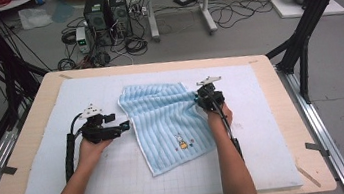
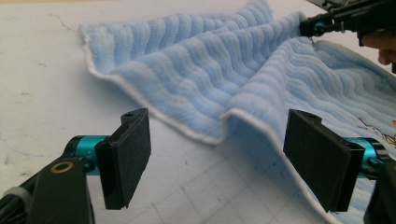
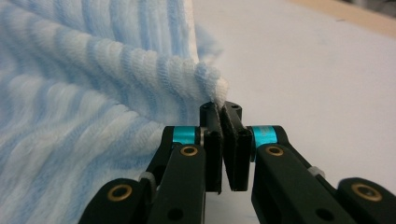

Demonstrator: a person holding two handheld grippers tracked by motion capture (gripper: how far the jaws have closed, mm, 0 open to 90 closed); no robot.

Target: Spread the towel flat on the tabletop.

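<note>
On the left of the high view, the left gripper (image 1: 126, 125) lies low over the white mat (image 1: 65, 141) that covers the tabletop (image 1: 29, 141), its jaws spread wide and holding nothing, aimed at the left edge of the blue striped towel (image 1: 168, 122). In the left gripper view that white-hemmed edge sits between and just beyond the open jaws, rucked into a raised fold. The likely slip here is that the jaws close on the fold's crest or on two layers instead of the single hem, or push the edge away and close on nothing. The towel lies mostly flat in the middle of the mat, a small cartoon patch (image 1: 182, 142) near its front corner. To the right, the right gripper (image 1: 200, 99) has its jaws pressed together on only a thin bite of the towel's right corner, lifted a little. Any pull from the left could drag that bite free.
</note>
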